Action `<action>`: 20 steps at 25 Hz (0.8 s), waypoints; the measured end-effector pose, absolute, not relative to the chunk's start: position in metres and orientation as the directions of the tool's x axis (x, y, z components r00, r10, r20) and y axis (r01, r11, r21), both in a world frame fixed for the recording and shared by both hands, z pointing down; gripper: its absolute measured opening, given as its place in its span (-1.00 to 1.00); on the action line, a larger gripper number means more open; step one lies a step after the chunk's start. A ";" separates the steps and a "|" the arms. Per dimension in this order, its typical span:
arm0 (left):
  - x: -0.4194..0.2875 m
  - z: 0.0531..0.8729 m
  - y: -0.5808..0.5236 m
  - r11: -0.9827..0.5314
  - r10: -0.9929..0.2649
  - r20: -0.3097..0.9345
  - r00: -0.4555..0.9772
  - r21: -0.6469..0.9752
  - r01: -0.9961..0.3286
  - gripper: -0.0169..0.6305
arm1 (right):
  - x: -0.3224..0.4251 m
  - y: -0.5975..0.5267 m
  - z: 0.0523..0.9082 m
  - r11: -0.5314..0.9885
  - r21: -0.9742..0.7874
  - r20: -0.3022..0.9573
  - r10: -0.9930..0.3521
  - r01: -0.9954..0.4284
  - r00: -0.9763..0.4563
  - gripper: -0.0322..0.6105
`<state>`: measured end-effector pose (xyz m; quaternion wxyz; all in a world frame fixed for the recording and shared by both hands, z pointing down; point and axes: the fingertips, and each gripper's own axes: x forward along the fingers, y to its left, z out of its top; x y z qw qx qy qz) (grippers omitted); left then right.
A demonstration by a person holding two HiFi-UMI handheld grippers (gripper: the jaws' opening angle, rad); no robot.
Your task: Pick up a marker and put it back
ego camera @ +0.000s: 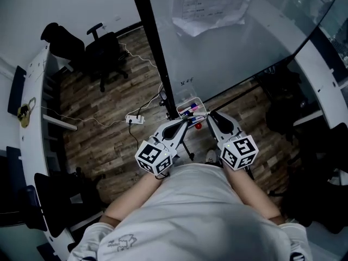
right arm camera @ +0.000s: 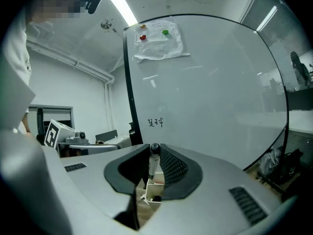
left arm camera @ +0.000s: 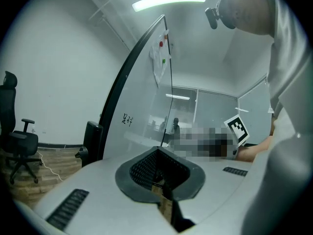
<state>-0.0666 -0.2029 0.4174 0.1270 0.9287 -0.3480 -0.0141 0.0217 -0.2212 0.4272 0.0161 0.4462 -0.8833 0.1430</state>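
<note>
Black-capped marker [right arm camera: 152,168] is standing clamped in the right gripper [right arm camera: 154,153] just above the box [right arm camera: 152,187], while the left gripper [left arm camera: 160,153] is idling, jaws together and empty. Probably putting back: next is lowering it straight into the box, then releasing.

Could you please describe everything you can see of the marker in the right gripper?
The marker is a slim white barrel with a rounded black cap, and it looks like plastic. It stands upright, cap up, pinched near the cap between the tips of the right gripper. Its lower end points at the white tray below.
</note>
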 end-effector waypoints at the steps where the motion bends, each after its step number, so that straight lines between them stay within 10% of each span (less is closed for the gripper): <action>1: -0.069 0.415 -0.200 -0.733 -0.643 0.056 0.763 0.243 -0.636 -0.93 | 0.020 -0.217 0.423 0.553 -0.234 0.149 -0.792 -0.799 -0.592 -0.67; 20: -0.112 0.394 -0.152 -0.794 -0.581 -0.014 0.814 0.229 -0.563 -0.93 | -0.013 -0.159 0.400 0.486 -0.194 0.093 -0.855 -0.852 -0.510 -0.67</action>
